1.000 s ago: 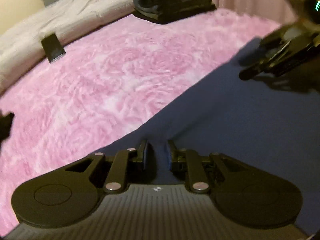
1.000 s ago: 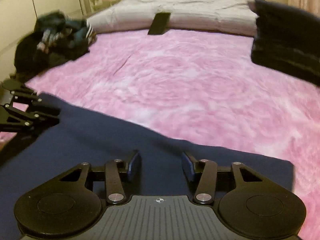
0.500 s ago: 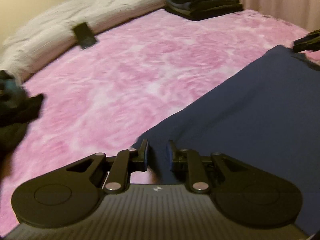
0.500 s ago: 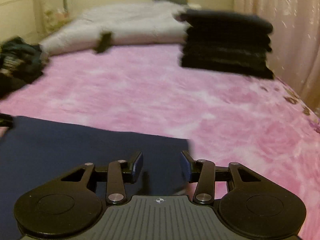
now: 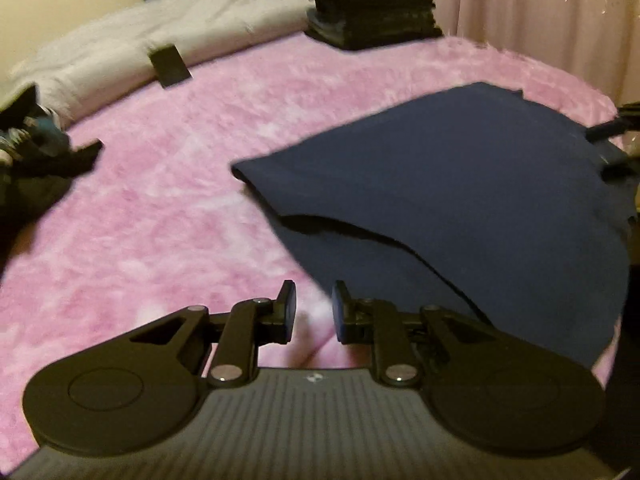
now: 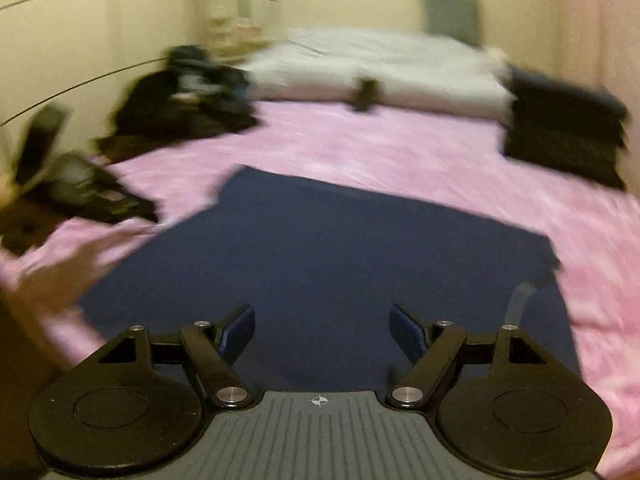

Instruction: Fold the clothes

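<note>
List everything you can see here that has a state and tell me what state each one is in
Left gripper: fingers apart, nothing between them, over the pink blanket.
Right gripper: fingers wide apart, empty, above the navy garment.
Navy garment: spread flat, one edge folded over itself, released.
Stack of dark clothes: folded, piled neatly.
Dark clothes heap: unfolded, jumbled.
White duvet: bunched at the bed's far end.

Left gripper (image 5: pixel 313 312) jaws slightly apart, empty; navy garment (image 5: pixel 460 184) on pink blanket (image 5: pixel 160 220).

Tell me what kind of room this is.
Most likely a bedroom: a bed under a pink fluffy blanket, a rolled white duvet at its head, and curtains beside it. A navy garment lies spread on top.
</note>
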`<action>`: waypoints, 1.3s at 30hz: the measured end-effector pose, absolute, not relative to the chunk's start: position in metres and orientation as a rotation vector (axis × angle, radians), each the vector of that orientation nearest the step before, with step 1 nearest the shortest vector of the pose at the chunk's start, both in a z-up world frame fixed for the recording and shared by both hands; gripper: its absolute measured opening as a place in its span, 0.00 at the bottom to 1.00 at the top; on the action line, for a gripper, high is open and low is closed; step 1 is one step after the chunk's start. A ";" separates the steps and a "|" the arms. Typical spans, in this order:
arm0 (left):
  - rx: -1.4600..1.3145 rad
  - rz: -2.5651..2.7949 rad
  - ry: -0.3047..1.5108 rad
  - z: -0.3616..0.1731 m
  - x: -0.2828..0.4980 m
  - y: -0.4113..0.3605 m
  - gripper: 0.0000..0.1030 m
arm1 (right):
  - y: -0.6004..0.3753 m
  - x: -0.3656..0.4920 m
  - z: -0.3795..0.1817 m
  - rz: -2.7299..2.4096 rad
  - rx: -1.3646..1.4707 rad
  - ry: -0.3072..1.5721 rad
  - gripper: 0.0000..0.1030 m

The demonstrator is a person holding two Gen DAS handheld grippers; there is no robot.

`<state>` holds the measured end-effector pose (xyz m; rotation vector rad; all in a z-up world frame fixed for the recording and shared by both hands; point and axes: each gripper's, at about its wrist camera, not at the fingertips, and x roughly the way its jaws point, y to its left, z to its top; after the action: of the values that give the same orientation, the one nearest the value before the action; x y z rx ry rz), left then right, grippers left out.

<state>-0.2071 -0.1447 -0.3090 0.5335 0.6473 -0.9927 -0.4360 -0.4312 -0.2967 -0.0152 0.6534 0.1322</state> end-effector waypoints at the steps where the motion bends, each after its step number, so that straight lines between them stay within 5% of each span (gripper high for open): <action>1: 0.560 -0.992 0.629 -0.305 -0.211 -0.138 0.16 | -0.412 -0.438 -0.297 0.174 -0.042 0.645 0.75; 8: 0.661 -0.983 0.575 -0.294 -0.228 -0.104 0.16 | -0.289 -0.431 -0.338 0.423 -0.344 0.642 0.75; 23: 0.630 -0.990 0.581 -0.311 -0.220 -0.083 0.19 | -0.228 -0.408 -0.383 0.311 -0.697 0.576 0.73; 24: 0.633 -0.991 0.570 -0.310 -0.220 -0.082 0.20 | -0.232 -0.412 -0.384 0.288 -0.725 0.573 0.68; 25: 0.638 -0.993 0.558 -0.310 -0.220 -0.082 0.20 | -0.238 -0.414 -0.385 0.262 -0.743 0.578 0.51; 28: 0.674 -1.000 0.510 -0.308 -0.220 -0.082 0.20 | -0.258 -0.418 -0.392 0.197 -0.761 0.599 0.44; 32: 0.782 -1.020 0.427 -0.312 -0.222 -0.094 0.22 | -0.265 -0.422 -0.395 0.179 -0.776 0.592 0.09; 39: 1.092 -1.064 0.175 -0.333 -0.223 -0.130 0.38 | -0.284 -0.421 -0.361 0.182 -0.588 0.555 0.05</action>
<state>-0.2234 -0.1296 -0.3332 1.0915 0.1754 -1.0638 -0.4211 -0.2835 -0.3611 -0.5879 0.5545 0.1816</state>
